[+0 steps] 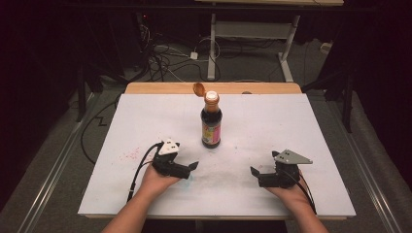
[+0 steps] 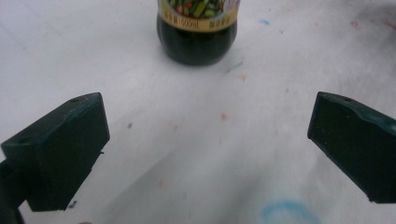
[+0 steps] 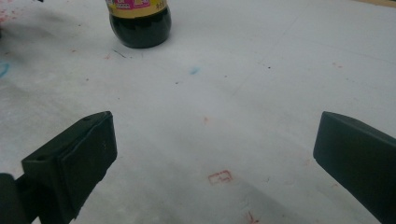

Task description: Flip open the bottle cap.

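A dark sauce bottle (image 1: 211, 127) stands upright at the middle of the white table (image 1: 291, 126), its orange flip cap (image 1: 198, 89) hinged open to the left. My left gripper (image 1: 190, 171) rests low on the table in front of and left of the bottle, open and holding nothing. In the left gripper view its jaws (image 2: 208, 135) stand wide apart over bare white surface, with the bottle's base (image 2: 196, 44) ahead. My right gripper (image 1: 256, 177) lies at the front right, open too. In the right gripper view its own jaws (image 3: 215, 140) are empty, with the bottle (image 3: 140, 30) far off at upper left.
The white sheet bears faint red and blue marks (image 2: 289, 210). A wooden strip (image 1: 160, 88) shows along the table's far edge. Beyond it are cables (image 1: 165, 58) on the floor and the legs of another desk (image 1: 212, 48). Dark surroundings flank both sides.
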The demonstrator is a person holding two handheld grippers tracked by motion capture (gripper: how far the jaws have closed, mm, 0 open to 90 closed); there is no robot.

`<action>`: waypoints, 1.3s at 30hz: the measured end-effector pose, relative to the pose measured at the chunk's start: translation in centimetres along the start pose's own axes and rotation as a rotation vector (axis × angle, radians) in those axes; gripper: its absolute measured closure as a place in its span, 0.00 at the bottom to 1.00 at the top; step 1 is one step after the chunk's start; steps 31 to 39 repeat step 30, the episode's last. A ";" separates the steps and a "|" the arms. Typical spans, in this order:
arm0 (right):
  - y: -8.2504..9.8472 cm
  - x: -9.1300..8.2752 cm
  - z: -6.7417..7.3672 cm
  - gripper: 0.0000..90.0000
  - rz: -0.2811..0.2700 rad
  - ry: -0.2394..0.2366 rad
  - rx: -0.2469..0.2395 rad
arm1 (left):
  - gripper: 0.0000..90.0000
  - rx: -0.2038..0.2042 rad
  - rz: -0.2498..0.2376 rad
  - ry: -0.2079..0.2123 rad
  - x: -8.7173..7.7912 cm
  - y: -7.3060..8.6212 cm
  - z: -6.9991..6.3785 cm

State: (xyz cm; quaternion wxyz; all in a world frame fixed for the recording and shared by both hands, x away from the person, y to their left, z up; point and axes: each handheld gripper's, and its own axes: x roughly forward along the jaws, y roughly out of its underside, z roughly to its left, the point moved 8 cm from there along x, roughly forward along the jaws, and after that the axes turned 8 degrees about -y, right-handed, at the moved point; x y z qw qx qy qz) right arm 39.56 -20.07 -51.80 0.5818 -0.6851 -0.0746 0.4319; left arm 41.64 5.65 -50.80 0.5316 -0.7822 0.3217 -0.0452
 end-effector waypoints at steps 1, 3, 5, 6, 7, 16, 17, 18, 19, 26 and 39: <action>0.0 -0.1 0.0 0.01 -0.004 -0.001 -0.004 | 0.00 0.000 -0.006 -0.003 -0.5 0.0 0.2; 0.1 -0.2 0.1 0.01 -0.006 0.000 -0.003 | 0.00 -0.006 -0.024 -0.010 -1.5 -0.1 0.8; 0.1 -0.4 0.2 0.01 -0.012 -0.001 -0.006 | 0.00 -0.014 -0.036 -0.013 -2.6 -0.2 1.3; 0.1 -0.5 0.2 0.01 -0.014 0.000 -0.006 | 0.00 -0.017 -0.044 -0.014 -3.1 -0.2 1.6; 0.1 -0.6 0.3 0.01 -0.016 0.001 -0.003 | 0.00 -0.018 -0.047 -0.015 -3.6 -0.2 1.9; 0.3 -1.1 0.4 0.01 -0.034 0.002 0.001 | 0.00 -0.036 -0.101 -0.012 -7.6 -0.3 3.1; 0.4 -1.2 0.4 0.01 -0.033 0.005 0.005 | 0.00 -0.036 -0.104 -0.009 -7.9 -0.1 3.0; 0.4 -1.3 0.5 0.01 -0.036 0.004 0.003 | 0.00 -0.032 -0.105 -0.010 -8.1 0.1 3.0; 0.4 -1.4 0.5 0.01 -0.041 0.003 -0.002 | 0.00 -0.021 -0.103 -0.016 -8.2 0.3 3.1; 0.2 -1.7 0.6 0.01 -0.065 0.010 -0.001 | 0.00 -0.038 -0.093 -0.017 -8.1 0.3 3.4; 0.1 -1.8 0.5 0.01 -0.069 0.013 -0.004 | 0.00 -0.042 -0.098 -0.013 -8.2 0.2 3.3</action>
